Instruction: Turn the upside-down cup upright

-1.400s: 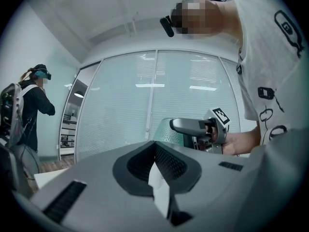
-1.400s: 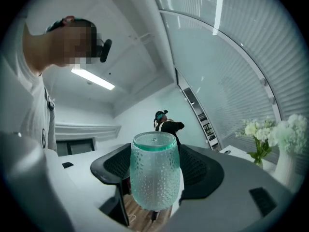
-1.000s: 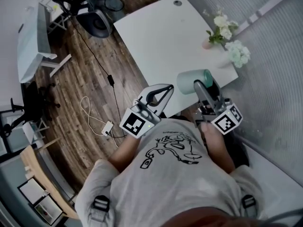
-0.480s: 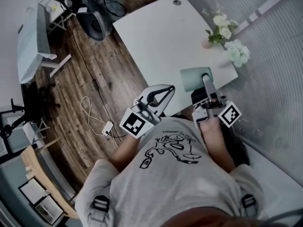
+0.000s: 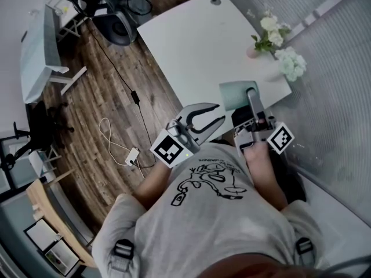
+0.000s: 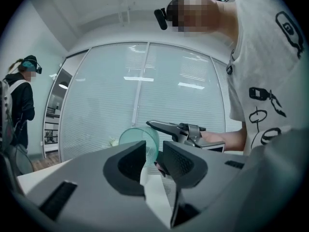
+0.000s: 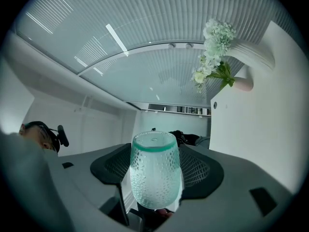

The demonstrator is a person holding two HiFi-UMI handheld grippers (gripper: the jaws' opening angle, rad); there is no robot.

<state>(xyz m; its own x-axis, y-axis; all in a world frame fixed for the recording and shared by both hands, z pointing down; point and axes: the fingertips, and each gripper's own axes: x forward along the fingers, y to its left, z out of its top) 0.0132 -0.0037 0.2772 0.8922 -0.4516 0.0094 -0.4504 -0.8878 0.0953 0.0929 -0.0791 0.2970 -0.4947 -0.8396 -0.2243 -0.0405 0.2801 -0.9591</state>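
A teal dimpled glass cup [image 5: 233, 95] hangs over the white table's [image 5: 191, 45] near edge, and my right gripper [image 5: 250, 95] is shut on it. In the right gripper view the cup [image 7: 154, 175] fills the gap between both pads [image 7: 198, 170] and points away along the jaws. My left gripper [image 5: 217, 113] hovers just left of the cup, its jaws opening with nothing between them. In the left gripper view, the cup [image 6: 140, 140] and the right gripper [image 6: 183, 129] show beyond the left gripper's [image 6: 154, 151] own jaws.
White flowers [image 5: 272, 33] in a small pink vase [image 5: 253, 54] stand at the table's right edge, also showing as flowers [image 7: 215, 52] in the right gripper view. An office chair [image 5: 113, 25] and cables [image 5: 116, 138] lie on the wood floor at left. Another person [image 6: 19, 110] stands far off.
My left gripper's jaws have opened and it has shifted right toward the cup. The right gripper has rolled with the cup in it, turning the cup.
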